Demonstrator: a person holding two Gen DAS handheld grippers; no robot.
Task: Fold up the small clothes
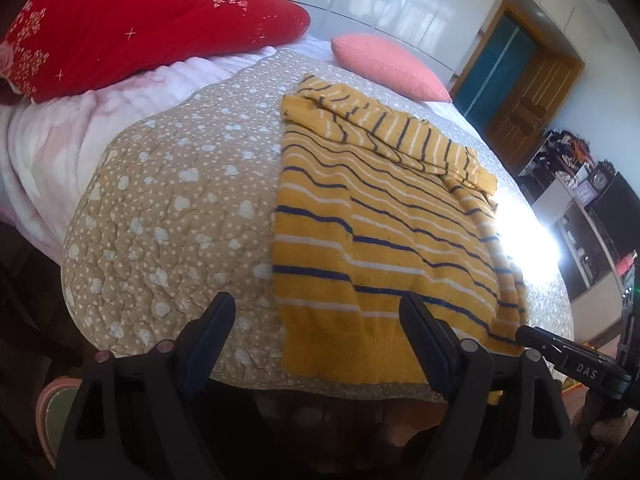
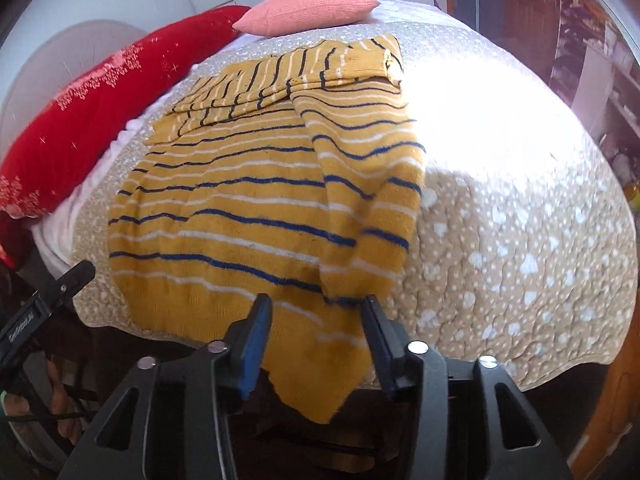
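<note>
Black fingers of the left gripper point(image 1: 316, 308) stood spread wide over the bed's near edge, nothing between them, one tip above the hem of the yellow striped sweater point(image 1: 372, 220). That sweater lay on the beige dotted quilt point(image 1: 168, 208), sleeves folded across its top, one side folded in. Over on the right, the right gripper point(image 2: 316, 312) was parted too, the sweater's near corner drooping off the edge between its pads, unpinched. Behind sat a red pillow point(image 1: 120, 28) and a pink cushion point(image 1: 388, 64).

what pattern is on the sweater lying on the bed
Mustard yellow with thin dark blue and white stripes on the sweater; it shows best in the right wrist view.
</note>
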